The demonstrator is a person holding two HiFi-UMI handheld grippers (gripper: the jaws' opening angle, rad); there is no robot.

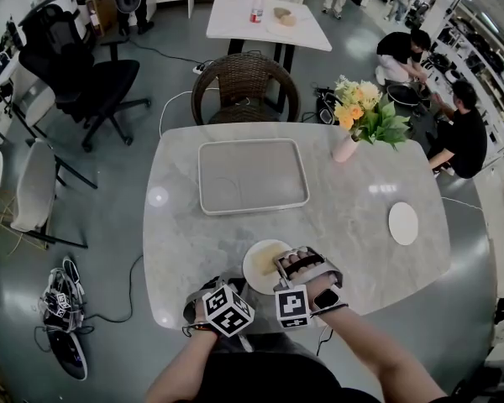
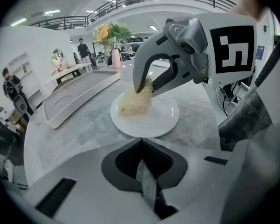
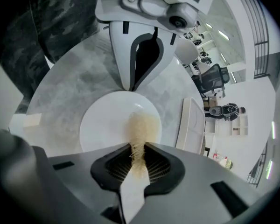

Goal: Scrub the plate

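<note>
Plainly the scrubbing is under way: the round white ceramic plate [image 2: 161,118] lies flat on the grey marbled desk [image 1: 353,208], close to its near edge and just in front of the person. The pale grey rectangular tray [image 1: 203,183] sits well apart behind it. The right gripper [image 3: 138,147] has its jaws closed tight on a pale yellow fibrous scrubbing pad [image 3: 141,127], and a tuft of the pad pokes back between them. The pad's free end is pressed down on the plate's inner face. Gripped at one end like that, it can be dragged across the glaze without the jaws touching it. The left gripper [image 2: 141,144] comes in low from the opposite side, its jaws drawn together with nothing visible between them and their tips right at the plate's rim. I judge it is set there as a stop, so the plate does not slide over the smooth stone under the pad's push. Whether the tips nip the rim I cannot tell. The plate shows no obvious dirt, so how much scrubbing is left is hard to say
</note>
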